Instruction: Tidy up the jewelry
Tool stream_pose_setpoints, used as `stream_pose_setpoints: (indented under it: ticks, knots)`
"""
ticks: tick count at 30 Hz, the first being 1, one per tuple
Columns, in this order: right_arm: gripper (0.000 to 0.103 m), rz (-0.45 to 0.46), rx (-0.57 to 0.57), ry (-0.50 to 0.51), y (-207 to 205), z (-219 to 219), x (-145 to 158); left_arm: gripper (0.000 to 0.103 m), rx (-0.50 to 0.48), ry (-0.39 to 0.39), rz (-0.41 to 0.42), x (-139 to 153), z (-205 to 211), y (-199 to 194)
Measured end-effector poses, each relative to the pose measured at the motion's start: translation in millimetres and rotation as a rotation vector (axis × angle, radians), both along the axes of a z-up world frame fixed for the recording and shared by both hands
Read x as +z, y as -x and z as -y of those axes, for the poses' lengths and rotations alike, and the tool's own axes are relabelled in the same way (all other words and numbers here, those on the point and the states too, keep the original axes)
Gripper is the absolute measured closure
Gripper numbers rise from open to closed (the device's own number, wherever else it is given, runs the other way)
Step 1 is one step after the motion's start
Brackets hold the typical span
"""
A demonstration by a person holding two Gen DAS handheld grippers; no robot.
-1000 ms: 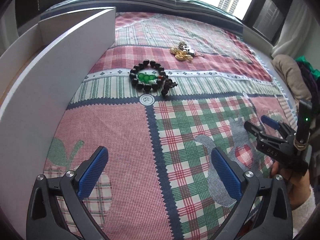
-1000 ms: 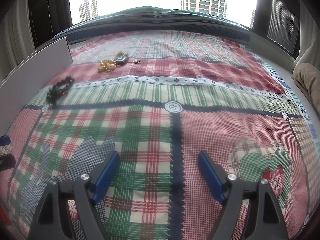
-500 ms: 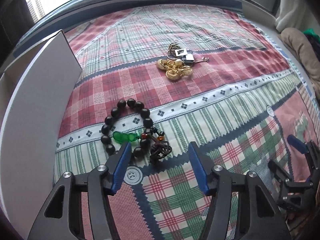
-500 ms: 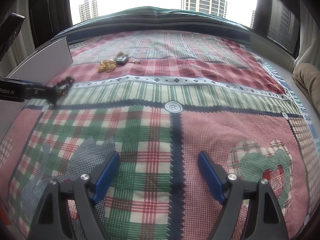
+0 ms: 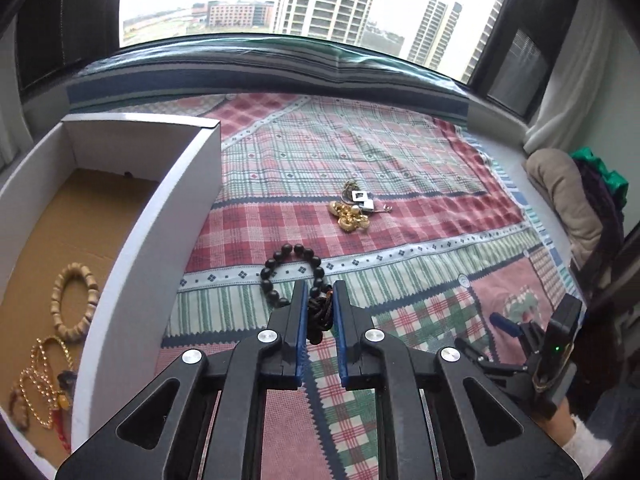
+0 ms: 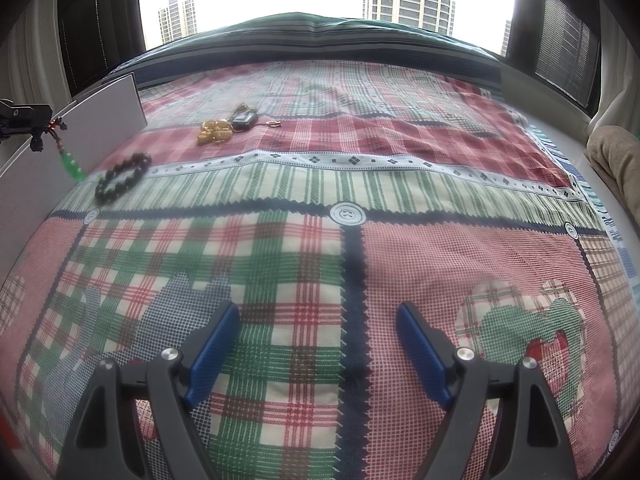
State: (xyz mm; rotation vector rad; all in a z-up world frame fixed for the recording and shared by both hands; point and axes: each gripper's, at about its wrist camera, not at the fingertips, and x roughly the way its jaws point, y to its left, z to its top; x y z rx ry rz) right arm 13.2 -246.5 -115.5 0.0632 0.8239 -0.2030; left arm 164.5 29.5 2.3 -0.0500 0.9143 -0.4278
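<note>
My left gripper (image 5: 319, 293) is shut on the dark knotted cord (image 5: 319, 314) of a green pendant and holds it above the bed. In the right wrist view the green pendant (image 6: 71, 166) hangs from that gripper (image 6: 38, 133) beside the box wall. A black bead bracelet (image 5: 291, 274) lies on the plaid bedspread just beyond the fingers; it also shows in the right wrist view (image 6: 122, 177). A gold jewelry pile (image 5: 352, 218) with a key ring lies farther back. My right gripper (image 6: 318, 350) is open and empty over the bedspread.
A white box (image 5: 160, 236) with a cardboard floor stands at the left, holding a wooden bead bracelet (image 5: 75, 302) and a gold bead chain (image 5: 38, 380). A beige cushion (image 5: 568, 196) lies at the bed's right edge. A window sill runs along the far side.
My left gripper closed on the pendant's cord and lifted it off the bed, away from the black bracelet, and the box interior came into view. The right gripper has not moved.
</note>
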Motion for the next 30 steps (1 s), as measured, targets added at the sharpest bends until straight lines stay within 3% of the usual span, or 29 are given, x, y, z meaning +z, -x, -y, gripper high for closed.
stream_pose_setpoints:
  ticks: [5,7,10,12,14,15,18,21,23,24,25,26,30]
  knots:
    - [0.018,-0.008,0.004,0.000,-3.7,-1.5,0.0,0.093,0.041,0.035,-0.031,-12.0,-34.4,39.8]
    - [0.019,-0.054,-0.001,-0.003,-9.9,-2.3,3.1,0.093,0.061,0.041,-0.041,-19.5,-46.1,54.3]
    - [0.021,-0.105,0.043,-0.144,-31.9,-6.2,19.1,0.093,0.088,0.072,-0.065,-30.8,-58.9,70.7]
    - [0.030,-0.099,0.097,-0.241,-55.8,-15.4,32.6,0.093,0.105,0.096,-0.073,-36.0,-66.1,79.2]
    - [0.057,-0.144,0.160,-0.331,-91.9,-31.2,37.2,0.093,0.124,0.116,-0.081,-40.0,-74.3,86.1]
    - [0.064,-0.179,0.177,-0.366,-112.7,-40.7,35.6,0.093,0.131,0.124,-0.084,-41.2,-77.8,88.7]
    - [0.072,-0.249,0.187,-0.397,-168.9,-70.2,29.1,0.093,0.149,0.129,-0.085,-41.8,-88.0,96.5]
    - [0.074,-0.280,0.186,-0.356,-209.3,-98.8,24.5,0.093,0.158,0.126,-0.089,-40.4,-94.6,101.0]
    - [0.075,-0.293,0.185,-0.268,-225.7,-116.7,21.1,0.093,0.160,0.128,-0.090,-38.8,-97.1,101.7]
    - [0.078,-0.309,0.200,-0.183,-230.8,-128.9,22.5,0.093,0.159,0.128,-0.089,-37.6,-97.8,102.1]
    - [0.091,-0.319,0.214,-0.114,-232.8,-138.2,22.7,0.093,0.155,0.131,-0.087,-35.9,-98.0,102.4]
    - [0.090,-0.323,0.222,-0.089,-232.0,-144.3,21.8,0.093,0.152,0.133,-0.083,-33.7,-98.5,102.9]
    - [0.090,-0.271,0.247,-0.119,-212.4,-140.5,39.0,0.093,0.141,0.154,-0.063,-17.2,-102.3,104.8]
